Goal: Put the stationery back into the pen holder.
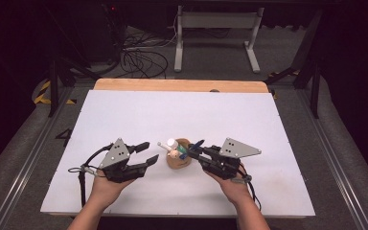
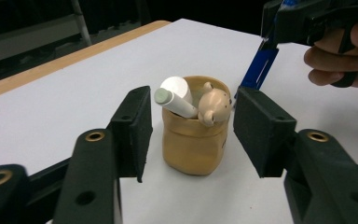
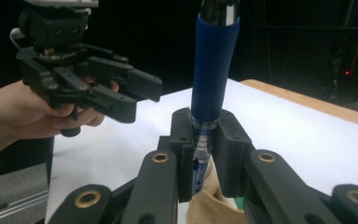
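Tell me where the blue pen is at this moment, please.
The blue pen stands upright, clamped between the fingers of the right gripper, directly above the tan fabric cup at the middle of the white table, with the left gripper on the cup's other side.

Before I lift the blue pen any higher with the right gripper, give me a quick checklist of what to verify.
1. Right gripper shut on the blue pen: ok.
2. Pen's lower end free of the tan pouch: cannot tell, the jaws hide it.
3. Left gripper steadying the pouch: not ok, jaws open on either side of it, apart.
4. Pouch upright on the white table: ok.
5. White tube and bear figure seated in the pouch: ok.
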`<state>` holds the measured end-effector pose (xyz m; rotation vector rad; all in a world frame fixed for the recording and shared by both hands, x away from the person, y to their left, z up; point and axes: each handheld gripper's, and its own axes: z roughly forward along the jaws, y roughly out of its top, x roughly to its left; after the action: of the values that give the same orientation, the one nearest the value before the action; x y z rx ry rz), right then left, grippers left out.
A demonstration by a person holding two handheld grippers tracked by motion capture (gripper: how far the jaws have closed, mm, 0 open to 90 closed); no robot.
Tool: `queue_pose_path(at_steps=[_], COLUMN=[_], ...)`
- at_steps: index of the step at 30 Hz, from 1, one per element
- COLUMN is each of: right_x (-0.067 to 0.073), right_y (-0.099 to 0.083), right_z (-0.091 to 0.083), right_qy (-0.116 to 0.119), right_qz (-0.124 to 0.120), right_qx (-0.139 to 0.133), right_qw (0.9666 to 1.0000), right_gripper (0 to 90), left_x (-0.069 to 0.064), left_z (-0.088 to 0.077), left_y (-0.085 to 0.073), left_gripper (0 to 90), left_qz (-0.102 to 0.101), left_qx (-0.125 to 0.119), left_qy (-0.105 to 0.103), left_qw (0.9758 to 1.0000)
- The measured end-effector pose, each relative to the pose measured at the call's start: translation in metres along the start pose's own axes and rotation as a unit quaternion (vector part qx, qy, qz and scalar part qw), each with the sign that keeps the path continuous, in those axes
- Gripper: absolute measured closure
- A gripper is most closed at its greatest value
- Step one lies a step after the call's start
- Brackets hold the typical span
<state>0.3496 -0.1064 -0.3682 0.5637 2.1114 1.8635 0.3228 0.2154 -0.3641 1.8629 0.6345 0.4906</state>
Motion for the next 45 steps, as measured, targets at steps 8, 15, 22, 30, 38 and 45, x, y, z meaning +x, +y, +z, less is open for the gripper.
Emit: queue_pose_path(at_steps=[8, 15, 22, 30, 38, 45], right_x=[-0.008, -0.017, -0.020, -0.025, -0.029, -0.029], right_y=[0.010, 0.015, 0.012, 0.001, -0.006, -0.013], right_z=[0.002, 0.005, 0.020, 0.029, 0.032, 0.037], right_qy=[-0.012, -0.027, -0.032, -0.035, -0.048, -0.056], right_qz=[-0.003, -0.006, -0.002, 0.014, 0.020, 0.011], right_qx=[-0.016, -0.014, 0.032, 0.063, 0.076, 0.097], right_qw=[0.9998, 0.9995, 0.9990, 0.9973, 0.9958, 0.9936], right_gripper=[79.6, 79.6, 79.6, 79.5, 79.5, 79.5], left_x=[0.007, 0.013, 0.016, 0.017, 0.017, 0.018], left_z=[-0.005, -0.007, -0.006, -0.005, -0.005, -0.005], left_y=[-0.006, -0.011, -0.017, -0.019, -0.020, -0.020], left_gripper=[37.3, 31.6, 26.6, 24.6, 24.5, 24.2], left_qz=[-0.001, -0.013, -0.011, -0.009, -0.014, -0.012], left_qx=[0.008, 0.004, 0.009, 0.012, 0.013, 0.014], left_qy=[0.007, 0.013, 0.022, 0.019, 0.020, 0.022], left_qw=[0.9999, 0.9998, 0.9997, 0.9997, 0.9996, 0.9996])
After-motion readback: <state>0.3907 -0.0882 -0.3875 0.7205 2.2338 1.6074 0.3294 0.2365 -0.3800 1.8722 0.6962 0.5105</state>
